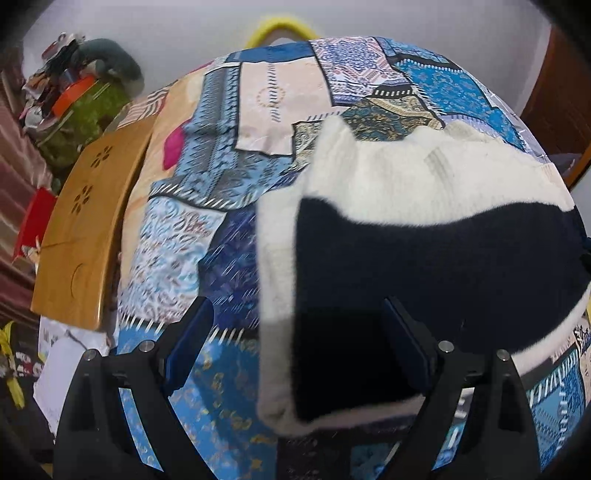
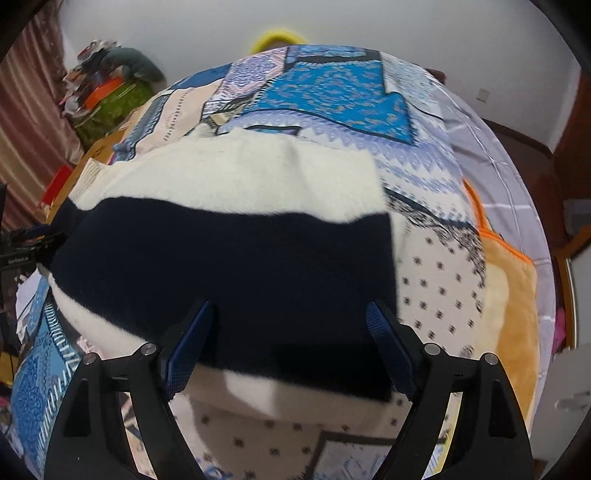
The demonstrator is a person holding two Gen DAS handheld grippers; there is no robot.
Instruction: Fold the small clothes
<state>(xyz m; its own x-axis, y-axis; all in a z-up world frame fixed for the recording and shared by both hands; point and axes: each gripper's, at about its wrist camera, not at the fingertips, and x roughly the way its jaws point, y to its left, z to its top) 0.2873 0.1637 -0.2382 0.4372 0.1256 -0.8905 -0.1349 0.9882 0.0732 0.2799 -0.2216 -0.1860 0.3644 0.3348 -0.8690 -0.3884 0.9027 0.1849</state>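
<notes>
A small cream knit garment with a wide navy band (image 1: 424, 258) lies on a blue patchwork bedspread (image 1: 207, 177). In the left wrist view my left gripper (image 1: 299, 339) is open, its jaws wide apart over the garment's left end. In the right wrist view the same garment (image 2: 229, 266) lies spread flat, and my right gripper (image 2: 291, 339) is open over its near right part, above the navy band. Neither gripper holds cloth. The left gripper's body (image 2: 26, 247) shows at the garment's far left edge.
A wooden board (image 1: 88, 229) lies at the bed's left edge. Beyond it is a cluttered pile with a green bag (image 1: 88, 114) and a curtain. An orange-edged tan blanket (image 2: 513, 291) lies on the bed to the right. A yellow handle (image 1: 280, 29) shows behind the bed.
</notes>
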